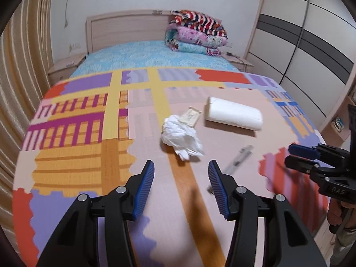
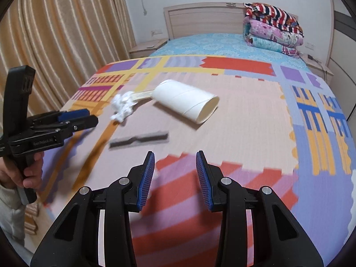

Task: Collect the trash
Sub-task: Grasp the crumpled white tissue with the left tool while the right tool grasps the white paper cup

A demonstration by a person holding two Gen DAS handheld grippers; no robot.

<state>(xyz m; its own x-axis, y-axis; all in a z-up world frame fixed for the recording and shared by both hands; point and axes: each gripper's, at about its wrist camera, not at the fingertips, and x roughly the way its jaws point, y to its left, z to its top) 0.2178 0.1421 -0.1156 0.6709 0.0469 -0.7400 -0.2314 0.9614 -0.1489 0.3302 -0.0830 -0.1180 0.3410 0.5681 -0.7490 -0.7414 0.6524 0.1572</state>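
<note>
While the left gripper [image 1: 181, 187] hangs over the patterned mat [image 1: 73, 133] with jaws apart and nothing between them, a crumpled white wad [image 1: 181, 136] lies just ahead, a small flat box [image 1: 190, 116] touching it and a white tube [image 1: 233, 113] beyond. Over to the right wrist: right gripper [image 2: 174, 178] parted, empty, a grey wrapper [image 2: 139, 140] just ahead.

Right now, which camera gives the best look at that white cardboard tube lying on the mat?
The right wrist view. There the white cardboard tube lies with its open end turned toward the camera, so its hollow mouth shows. The left wrist view shows the tube side-on, with only its outer wall and far end visible, beside the crumpled white tissue.
</note>
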